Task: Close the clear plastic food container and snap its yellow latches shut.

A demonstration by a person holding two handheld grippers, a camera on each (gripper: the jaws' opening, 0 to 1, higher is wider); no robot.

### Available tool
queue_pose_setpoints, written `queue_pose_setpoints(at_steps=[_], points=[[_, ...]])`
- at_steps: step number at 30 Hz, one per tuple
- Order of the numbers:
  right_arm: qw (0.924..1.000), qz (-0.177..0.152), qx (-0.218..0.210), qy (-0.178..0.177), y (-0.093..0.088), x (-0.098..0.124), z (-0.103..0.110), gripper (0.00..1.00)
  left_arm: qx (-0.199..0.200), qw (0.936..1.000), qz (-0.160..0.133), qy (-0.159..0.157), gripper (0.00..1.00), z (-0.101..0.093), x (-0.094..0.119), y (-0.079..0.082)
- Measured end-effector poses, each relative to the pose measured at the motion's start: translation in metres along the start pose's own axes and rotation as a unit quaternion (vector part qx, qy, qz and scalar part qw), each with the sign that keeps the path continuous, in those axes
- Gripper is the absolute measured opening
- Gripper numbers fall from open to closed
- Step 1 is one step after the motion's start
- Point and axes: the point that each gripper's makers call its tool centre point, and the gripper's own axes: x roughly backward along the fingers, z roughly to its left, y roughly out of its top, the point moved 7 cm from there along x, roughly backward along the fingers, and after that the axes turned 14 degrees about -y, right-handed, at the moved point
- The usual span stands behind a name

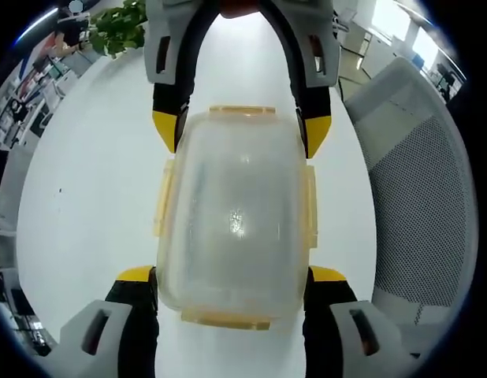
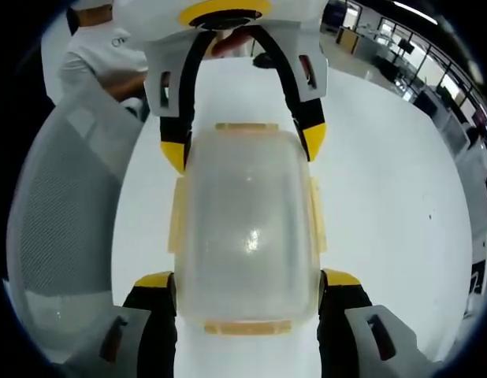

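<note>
The clear plastic food container (image 1: 232, 220) lies on the white table with its lid on. Yellow latches run along its long sides (image 1: 159, 201) and both ends (image 1: 225, 319). My left gripper (image 1: 232, 276) straddles the near end, its yellow-tipped jaws against the two sides. My right gripper (image 1: 242, 130) comes from the opposite end and clasps the far corners the same way. In the right gripper view the container (image 2: 247, 228) sits between the right gripper (image 2: 247, 279) at the bottom and the left gripper (image 2: 242, 142) at the top.
A white table (image 1: 86, 197) spreads around the container. A grey mesh office chair (image 1: 421, 181) stands by the table edge, and the chair (image 2: 62, 205) also appears in the right gripper view. A green plant (image 1: 121, 24) is at the far end. A person's torso (image 2: 102, 55) is behind.
</note>
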Motion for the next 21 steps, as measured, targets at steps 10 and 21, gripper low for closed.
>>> queue_pose_setpoints(at_steps=[10,21], points=[[1.0,-0.002,-0.001,-0.001,0.002,-0.003,-0.008,0.73,0.002,1.0,0.003,0.002,0.75,0.009,0.001,-0.002],[1.0,-0.006,-0.004,-0.003,0.005,-0.007,-0.02,0.73,0.002,1.0,0.003,0.004,0.75,0.021,0.004,-0.005]])
